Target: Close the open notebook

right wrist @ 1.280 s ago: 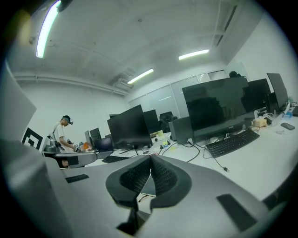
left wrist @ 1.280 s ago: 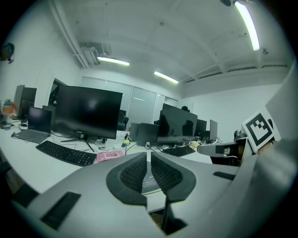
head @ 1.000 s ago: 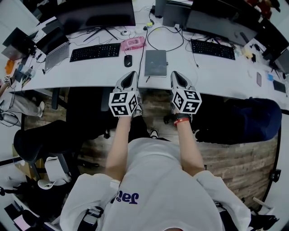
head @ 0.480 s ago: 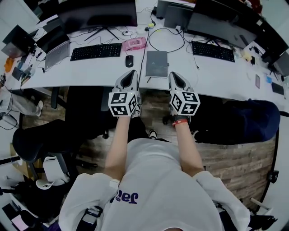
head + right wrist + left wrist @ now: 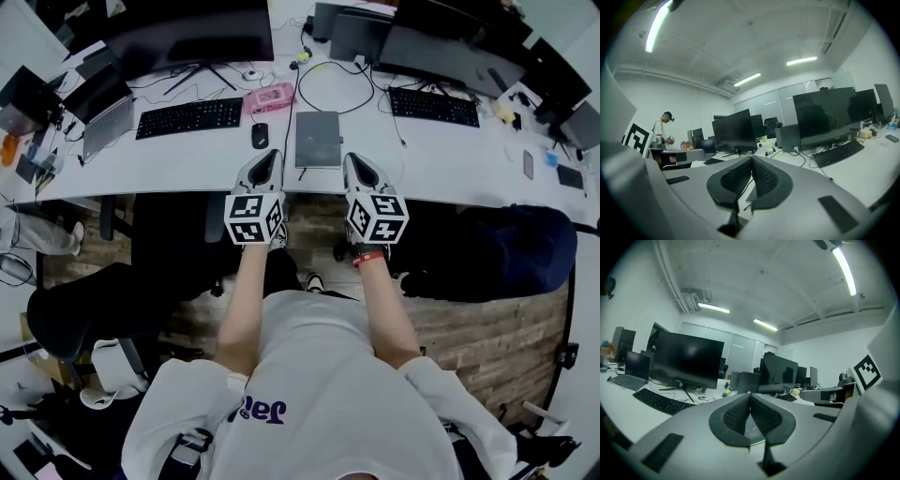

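A dark grey notebook (image 5: 318, 139) lies flat on the white desk (image 5: 441, 164) with its cover down, between two keyboards. My left gripper (image 5: 269, 157) hovers at the desk's front edge, just left of the notebook, jaws shut and empty. My right gripper (image 5: 353, 159) hovers level with it, just right of the notebook, also shut on nothing. In the left gripper view the pads (image 5: 740, 412) meet, and the notebook (image 5: 757, 432) shows low behind them. The right gripper view shows its pads (image 5: 761, 176) pressed together too.
A black mouse (image 5: 258, 136) and a pink case (image 5: 269, 95) sit left of the notebook. Keyboards (image 5: 188, 117) (image 5: 433, 106), monitors (image 5: 192, 37) and cables fill the back of the desk. A small dark pen (image 5: 303, 174) lies by the notebook's near corner. A person (image 5: 661, 131) stands far off.
Both grippers stay shut and side by side. The left one has edged slightly toward the desk; the head view has shifted a little.
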A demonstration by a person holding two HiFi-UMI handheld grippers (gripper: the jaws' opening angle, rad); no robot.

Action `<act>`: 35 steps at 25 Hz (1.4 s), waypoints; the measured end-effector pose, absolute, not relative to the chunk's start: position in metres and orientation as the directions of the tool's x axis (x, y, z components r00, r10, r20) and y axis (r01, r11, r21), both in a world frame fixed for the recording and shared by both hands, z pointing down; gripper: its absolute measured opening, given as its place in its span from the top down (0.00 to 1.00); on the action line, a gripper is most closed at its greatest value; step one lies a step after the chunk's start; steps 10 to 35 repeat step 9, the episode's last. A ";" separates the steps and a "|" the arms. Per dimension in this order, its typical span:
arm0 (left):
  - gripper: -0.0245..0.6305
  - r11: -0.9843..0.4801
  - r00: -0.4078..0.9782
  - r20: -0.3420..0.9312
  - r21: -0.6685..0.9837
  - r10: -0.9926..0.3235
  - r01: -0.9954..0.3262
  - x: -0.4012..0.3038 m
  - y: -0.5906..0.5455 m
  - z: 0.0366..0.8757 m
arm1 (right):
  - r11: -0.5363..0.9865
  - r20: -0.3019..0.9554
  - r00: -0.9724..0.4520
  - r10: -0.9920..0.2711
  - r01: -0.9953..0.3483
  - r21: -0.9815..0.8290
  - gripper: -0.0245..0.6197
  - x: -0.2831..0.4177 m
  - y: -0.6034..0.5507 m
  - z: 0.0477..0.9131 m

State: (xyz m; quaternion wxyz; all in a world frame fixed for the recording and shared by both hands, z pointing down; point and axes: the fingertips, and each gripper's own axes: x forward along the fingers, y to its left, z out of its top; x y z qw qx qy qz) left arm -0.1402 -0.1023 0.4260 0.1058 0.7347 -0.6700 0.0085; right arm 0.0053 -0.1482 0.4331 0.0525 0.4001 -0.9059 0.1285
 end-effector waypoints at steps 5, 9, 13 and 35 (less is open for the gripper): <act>0.93 -0.092 0.121 0.207 0.144 -0.971 -0.985 -0.149 -0.129 0.437 | 0.626 0.230 -0.659 -0.716 -0.752 -0.206 0.94 -0.001 -0.170 0.440; 0.93 -0.115 0.141 0.301 0.104 -0.943 -0.988 -0.159 -0.155 0.465 | 0.602 0.270 -0.642 -0.717 -0.767 -0.222 0.94 -0.008 -0.195 0.456; 0.93 -0.115 0.141 0.301 0.104 -0.943 -0.988 -0.159 -0.155 0.465 | 0.602 0.270 -0.642 -0.717 -0.767 -0.222 0.94 -0.008 -0.195 0.456; 0.93 -0.115 0.141 0.301 0.104 -0.943 -0.988 -0.159 -0.155 0.465 | 0.602 0.270 -0.642 -0.717 -0.767 -0.222 0.94 -0.008 -0.195 0.456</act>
